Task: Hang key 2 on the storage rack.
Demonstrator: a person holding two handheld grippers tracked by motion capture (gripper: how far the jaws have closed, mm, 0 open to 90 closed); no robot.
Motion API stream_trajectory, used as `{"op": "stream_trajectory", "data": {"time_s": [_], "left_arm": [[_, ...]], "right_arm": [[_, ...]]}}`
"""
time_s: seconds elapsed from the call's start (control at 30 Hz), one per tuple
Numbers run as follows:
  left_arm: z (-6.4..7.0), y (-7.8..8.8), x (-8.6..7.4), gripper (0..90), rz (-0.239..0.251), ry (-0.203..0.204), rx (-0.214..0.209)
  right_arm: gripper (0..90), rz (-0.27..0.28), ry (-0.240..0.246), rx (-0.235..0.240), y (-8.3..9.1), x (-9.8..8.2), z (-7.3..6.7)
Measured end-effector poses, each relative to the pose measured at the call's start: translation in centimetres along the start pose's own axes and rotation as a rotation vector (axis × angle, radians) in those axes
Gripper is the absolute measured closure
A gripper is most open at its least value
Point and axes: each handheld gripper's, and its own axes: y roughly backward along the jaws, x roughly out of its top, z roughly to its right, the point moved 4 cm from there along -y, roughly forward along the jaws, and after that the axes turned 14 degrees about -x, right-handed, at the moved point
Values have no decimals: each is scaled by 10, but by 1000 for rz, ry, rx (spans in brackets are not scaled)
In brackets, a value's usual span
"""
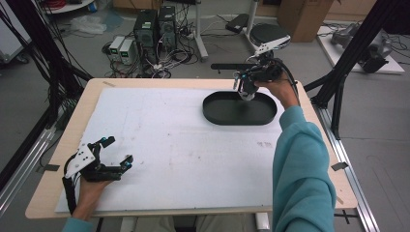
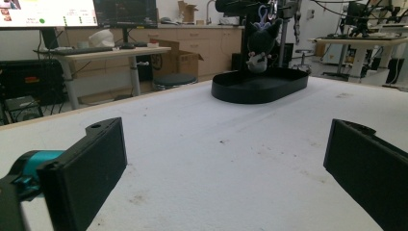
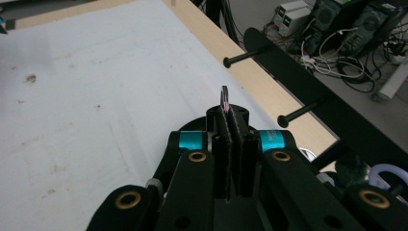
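right gripper (image 1: 245, 86): jaws pressed together on small black-and-white plush toy (image 2: 258, 45), above black oval plastic tray (image 1: 218, 112) | left gripper (image 1: 117, 151): jaws wide apart, empty, well apart from tray

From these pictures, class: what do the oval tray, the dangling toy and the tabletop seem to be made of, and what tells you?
Oval tray: probably moulded plastic, matt black, with a smooth even rim.
Dangling toy: apparently soft plush, dark with pale parts and fuzzy edges, hung from the right hand-held gripper.
Tabletop: pale wood-look board at its edges, under a white, lightly stained sheet, perhaps paper or foam.
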Motion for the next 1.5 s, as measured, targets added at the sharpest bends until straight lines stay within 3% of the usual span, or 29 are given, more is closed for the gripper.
{"op": "stream_trajectory", "data": {"time_s": [0.53, 1.5], "left_arm": [[0, 1, 0, 17, 10, 0, 3], [0, 1, 0, 17, 8, -5, 5]], "right_arm": [[889, -94, 23, -38, -13, 5, 10], [889, -126, 38, -128, -26, 1, 18]]}}
